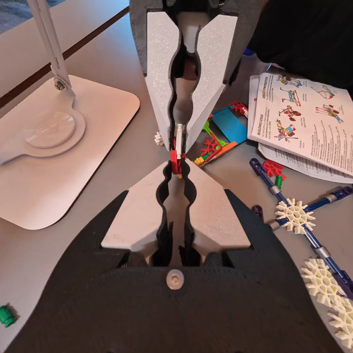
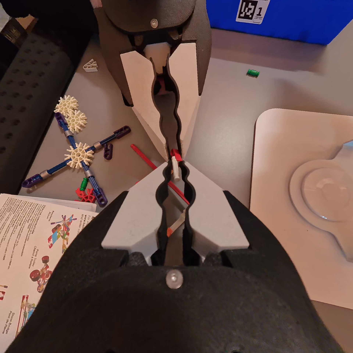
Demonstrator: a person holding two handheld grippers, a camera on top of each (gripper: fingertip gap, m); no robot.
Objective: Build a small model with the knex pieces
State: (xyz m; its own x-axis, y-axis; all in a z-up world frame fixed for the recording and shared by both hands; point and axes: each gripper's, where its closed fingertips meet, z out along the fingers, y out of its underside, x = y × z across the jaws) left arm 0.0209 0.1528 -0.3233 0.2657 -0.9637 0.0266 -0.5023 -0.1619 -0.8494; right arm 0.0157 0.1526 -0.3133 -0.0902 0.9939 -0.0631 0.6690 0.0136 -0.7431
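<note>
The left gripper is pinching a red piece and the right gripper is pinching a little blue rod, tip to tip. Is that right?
Almost. The rod in the right gripper is white, not blue, as the right wrist view shows. The left gripper does pinch a red piece, and the two meet tip to tip.

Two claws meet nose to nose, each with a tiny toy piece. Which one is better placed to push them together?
Probably the right gripper: its jaws pinch the white rod lengthwise, aimed at the red connector. The left gripper, shut on that connector, can simply brace.
</note>
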